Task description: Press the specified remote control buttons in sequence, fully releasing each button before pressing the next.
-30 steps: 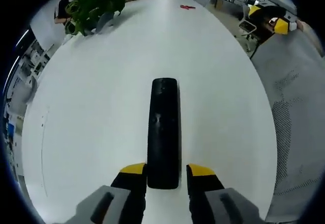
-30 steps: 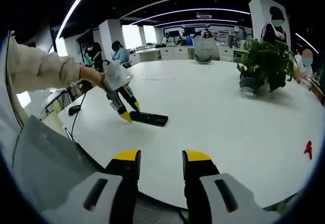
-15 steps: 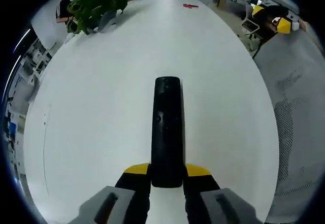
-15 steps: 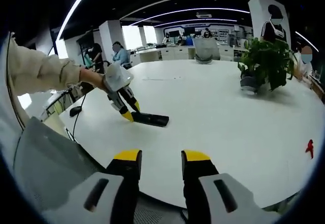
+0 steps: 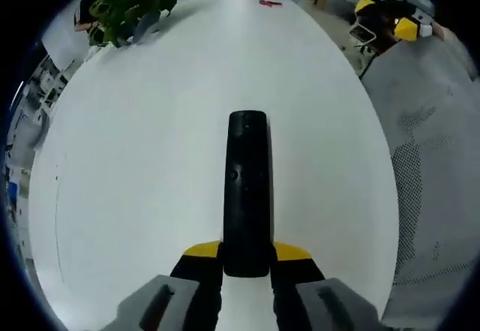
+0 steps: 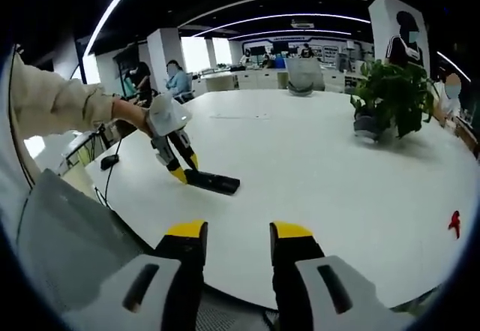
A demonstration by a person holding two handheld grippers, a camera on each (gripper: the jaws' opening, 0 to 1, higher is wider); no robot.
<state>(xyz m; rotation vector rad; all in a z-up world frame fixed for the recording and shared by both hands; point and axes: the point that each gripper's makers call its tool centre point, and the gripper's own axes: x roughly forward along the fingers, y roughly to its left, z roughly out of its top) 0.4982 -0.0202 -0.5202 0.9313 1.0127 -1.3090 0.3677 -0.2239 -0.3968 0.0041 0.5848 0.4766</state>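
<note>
A: Where does the remote control (image 5: 247, 188) lie, and what holds it?

B: It lies flat on the white table (image 5: 135, 158), lengthwise along the left gripper (image 5: 247, 250), whose yellow-tipped jaws pinch its near end from both sides. In the right gripper view the same black remote (image 6: 212, 182) sits near the table's left edge.

A: And the right gripper (image 6: 236, 233)?

B: Its jaws stand spread, holding nothing, well apart from the remote.

A: How should the step be done well?

B: Judging from this, keep the left clamp steady so the remote cannot slide, bring one right jaw tip down squarely on the target button, then lift clear before the next.
</note>
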